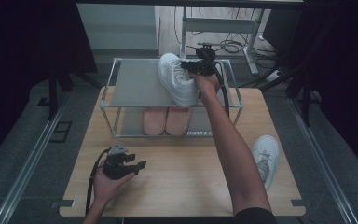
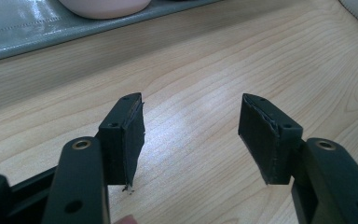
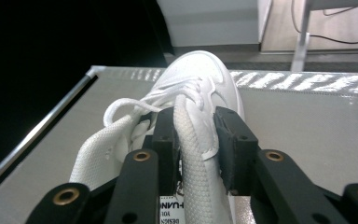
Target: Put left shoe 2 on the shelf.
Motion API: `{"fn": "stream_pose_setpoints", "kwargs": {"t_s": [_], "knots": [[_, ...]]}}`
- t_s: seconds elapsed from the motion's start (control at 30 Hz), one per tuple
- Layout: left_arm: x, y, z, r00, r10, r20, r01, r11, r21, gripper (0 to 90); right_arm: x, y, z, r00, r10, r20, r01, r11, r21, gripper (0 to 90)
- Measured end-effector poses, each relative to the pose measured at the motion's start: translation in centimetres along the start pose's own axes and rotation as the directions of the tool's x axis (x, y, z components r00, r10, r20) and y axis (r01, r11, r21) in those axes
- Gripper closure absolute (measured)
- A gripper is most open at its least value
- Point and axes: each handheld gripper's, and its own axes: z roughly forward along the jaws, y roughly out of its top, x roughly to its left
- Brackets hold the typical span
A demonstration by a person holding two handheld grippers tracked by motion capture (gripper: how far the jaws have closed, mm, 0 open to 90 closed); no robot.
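Note:
A white sneaker (image 1: 177,79) lies on the top shelf (image 1: 130,84) of a small metal rack, toe pointing away. My right gripper (image 1: 187,67) reaches over its heel end. In the right gripper view the sneaker's (image 3: 200,74) padded collar rim runs between the jaws of the right gripper (image 3: 196,119); a narrow gap shows beside the right pad (image 3: 230,140), so the jaws stand open around it. My left gripper (image 1: 139,164) rests low over the wooden table (image 1: 177,191) at the front left, and its view shows the gripper (image 2: 191,112) open with nothing between the jaws.
A pair of pink slippers (image 1: 167,120) sits on the rack's lower shelf, and their toe (image 2: 105,5) shows in the left gripper view. A second white sneaker (image 1: 265,156) lies on the table at the right, beside my right forearm. Dark curtains and cables stand beyond the table.

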Motion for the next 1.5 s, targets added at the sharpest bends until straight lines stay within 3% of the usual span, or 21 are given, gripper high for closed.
{"fn": "stream_pose_setpoints", "kwargs": {"t_s": [0.13, 0.3, 0.6, 0.8, 1.13, 1.5], "knots": [[0.0, 0.0, 0.1, 1.0000, 0.000, -0.001, 0.000, 1.0000, 0.002, 40.4, -0.5, 0.1, -1.0, 0.9992, -0.016, -0.036, 0.014, 0.999, -0.042, 58.4], [0.0, 0.0, 0.0, 1.0000, 0.000, -0.002, 0.000, 1.0000, 0.001, 40.4, -0.4, 0.1, -2.5, 0.9973, -0.068, -0.029, 0.066, 0.995, -0.070, 59.0], [-0.3, 0.2, -0.4, 1.0000, 0.004, -0.005, -0.004, 0.9999, -0.009, 40.4, -1.9, -2.1, -7.4, 0.9929, -0.115, -0.031, 0.112, 0.990, -0.080, 85.4], [-0.6, 0.2, -0.3, 0.9999, 0.011, -0.006, -0.011, 0.9999, -0.005, 40.4, -2.9, -4.0, -9.3, 0.9892, -0.142, -0.036, 0.140, 0.988, -0.064, 89.6], [-0.9, 0.2, 0.1, 0.9997, 0.022, -0.006, -0.022, 0.9997, 0.011, 40.4, -3.0, -7.2, -9.9, 0.9827, -0.177, -0.054, 0.175, 0.984, -0.044, 89.8], [-0.9, 0.1, 0.1, 0.9998, 0.020, -0.006, -0.020, 0.9997, 0.014, 40.4, -3.0, -9.0, -9.4, 0.9808, -0.181, -0.073, 0.180, 0.983, -0.021, 89.7]]}}
